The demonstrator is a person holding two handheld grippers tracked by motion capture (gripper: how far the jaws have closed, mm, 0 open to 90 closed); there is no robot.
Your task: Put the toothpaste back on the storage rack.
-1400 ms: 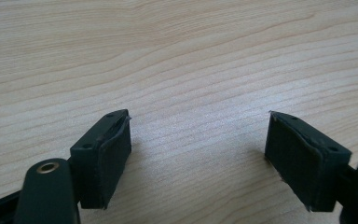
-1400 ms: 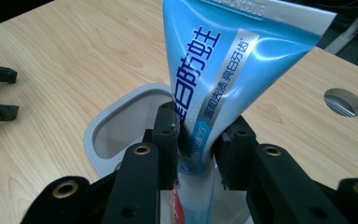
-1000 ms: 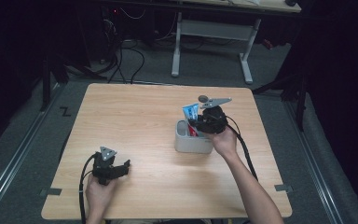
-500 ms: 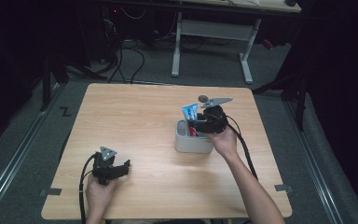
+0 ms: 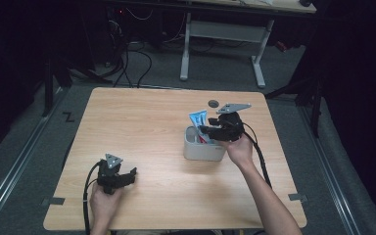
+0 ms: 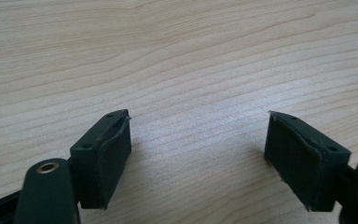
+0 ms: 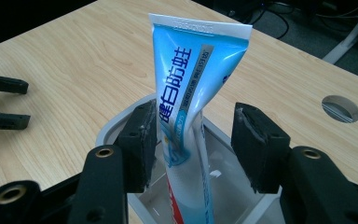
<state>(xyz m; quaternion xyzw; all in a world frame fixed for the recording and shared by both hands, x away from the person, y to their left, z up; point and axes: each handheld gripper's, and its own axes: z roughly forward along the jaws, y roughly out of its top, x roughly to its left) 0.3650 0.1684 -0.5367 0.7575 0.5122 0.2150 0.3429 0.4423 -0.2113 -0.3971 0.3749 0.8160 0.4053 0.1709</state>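
Note:
A blue and white toothpaste tube (image 5: 198,119) (image 7: 191,84) stands upright in a grey open-topped holder (image 5: 203,152) (image 7: 106,132) right of the table's middle. My right gripper (image 5: 206,131) (image 7: 193,116) is open, with one jaw on each side of the tube just above the holder's rim. In the right gripper view the left pad (image 7: 142,140) lies against the tube, and a gap separates the right pad (image 7: 256,140) from it. My left gripper (image 5: 129,175) (image 6: 198,135) rests low over bare wood at the front left, open and holding nothing.
A round cable hole (image 5: 213,103) (image 7: 340,108) sits in the tabletop behind the holder. The wooden table (image 5: 142,127) is bare around both grippers. A desk frame (image 5: 223,34) and cables stand on the floor beyond the far edge.

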